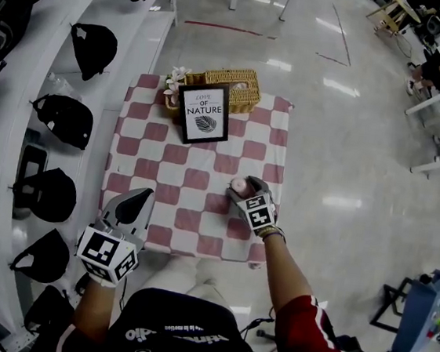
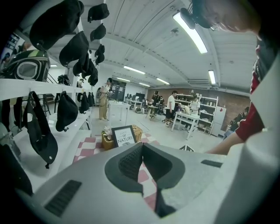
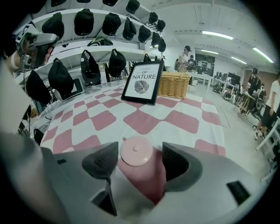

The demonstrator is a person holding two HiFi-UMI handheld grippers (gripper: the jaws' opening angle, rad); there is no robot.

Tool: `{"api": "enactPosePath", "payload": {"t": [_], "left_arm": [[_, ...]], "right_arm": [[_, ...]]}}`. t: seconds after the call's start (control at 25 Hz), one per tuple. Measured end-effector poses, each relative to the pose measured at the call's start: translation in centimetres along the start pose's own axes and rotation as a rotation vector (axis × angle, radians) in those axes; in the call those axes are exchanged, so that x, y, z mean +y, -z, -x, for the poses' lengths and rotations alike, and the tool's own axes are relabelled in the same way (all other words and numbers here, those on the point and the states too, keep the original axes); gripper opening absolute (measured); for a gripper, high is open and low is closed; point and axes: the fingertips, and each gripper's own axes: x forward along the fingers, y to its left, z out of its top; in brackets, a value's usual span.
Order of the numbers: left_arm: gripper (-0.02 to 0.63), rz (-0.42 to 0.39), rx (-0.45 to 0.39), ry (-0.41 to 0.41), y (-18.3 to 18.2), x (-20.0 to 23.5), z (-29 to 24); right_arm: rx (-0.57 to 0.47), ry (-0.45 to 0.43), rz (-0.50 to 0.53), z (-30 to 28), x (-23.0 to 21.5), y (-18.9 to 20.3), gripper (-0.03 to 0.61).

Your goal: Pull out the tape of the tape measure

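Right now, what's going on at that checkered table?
A person holds a gripper in each hand at a table covered with a red-and-white checked cloth. The right gripper has its fingers closed on a pink tape measure over the cloth's near right part. The left gripper is shut and empty at the near left corner, away from the tape measure. No tape shows pulled out yet. A framed sign and a wicker basket sit at the far edge.
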Motion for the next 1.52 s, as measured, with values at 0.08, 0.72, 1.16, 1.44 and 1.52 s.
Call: {"api": "enactPosePath", "payload": {"t": [0.08,0.72,1.16,1.44,1.52], "left_arm": [[0.006,-0.002,-0.005,-0.003,-0.2,0.1,0.2],[0.006,0.01,-0.01,-0.034,-0.7,0.0,2.8],[0.006,0.006,-0.084,-0.056,-3.7,-0.4,5.3],[0.006,0.021,-0.144,-0.036,-6.2,0.6,5.9],[0.006,0.012,-0.159,-0.024,-7.0,0.8,6.0]], "right_arm": [[0.001,-0.008,0.008,0.1,0.1,-0.1,0.302],[0.003,0.004,0.006,2.1,0.8,-0.4,0.222],[-0.032,0.031,0.039,6.8,2.8,-3.8,0.221],[-0.043,0.067,-0.075,9.9,3.5,-6.3,0.222],[-0.051,0.086,-0.089,11.0,3.8,-7.5,0.222]]}}
